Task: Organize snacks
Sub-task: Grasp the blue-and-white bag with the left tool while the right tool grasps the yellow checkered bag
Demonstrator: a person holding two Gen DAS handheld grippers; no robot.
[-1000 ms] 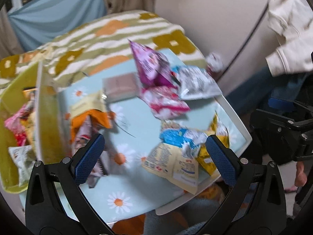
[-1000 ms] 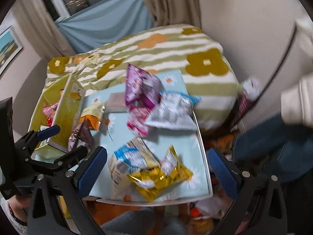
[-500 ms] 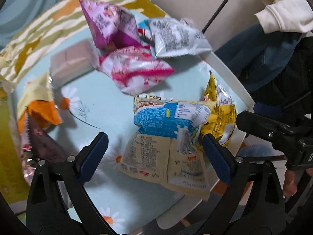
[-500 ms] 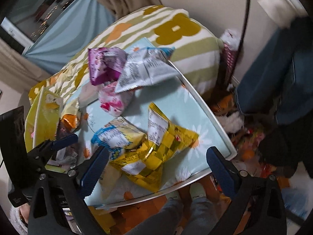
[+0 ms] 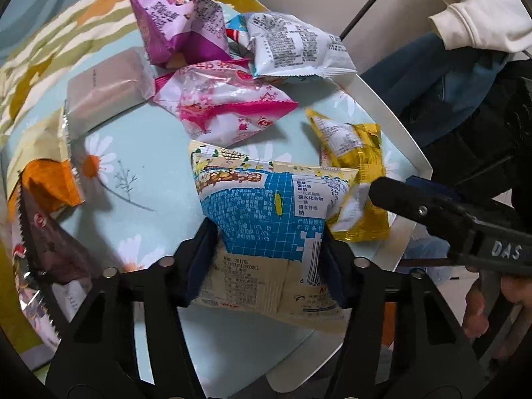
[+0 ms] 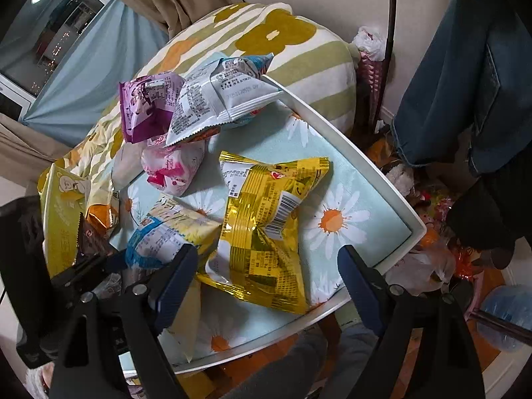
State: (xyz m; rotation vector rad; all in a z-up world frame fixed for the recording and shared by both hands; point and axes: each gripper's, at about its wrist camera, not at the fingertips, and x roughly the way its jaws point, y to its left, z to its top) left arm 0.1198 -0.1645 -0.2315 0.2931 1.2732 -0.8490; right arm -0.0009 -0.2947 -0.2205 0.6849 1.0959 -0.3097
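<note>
Several snack bags lie on a white tray (image 5: 395,106) lined with a daisy-print cloth. My left gripper (image 5: 266,259) is shut on the blue and cream snack bag (image 5: 266,206), which also shows in the right wrist view (image 6: 166,232). My right gripper (image 6: 266,286) is open above the near end of the yellow snack bag (image 6: 266,226), its fingers either side of it and not touching. The yellow bag also shows in the left wrist view (image 5: 352,173), with the right gripper beside it.
Farther back lie a pink bag (image 5: 226,106), a purple bag (image 5: 176,20), a white bag (image 5: 292,46) and a brown packet (image 5: 106,89). An orange bag (image 5: 46,183) and a dark bag (image 5: 43,252) lie left. A yellow-green box (image 6: 60,219) stands beside the tray.
My left gripper has come down and closed on the blue and cream bag. My right gripper has moved in over the yellow bag, still open.
</note>
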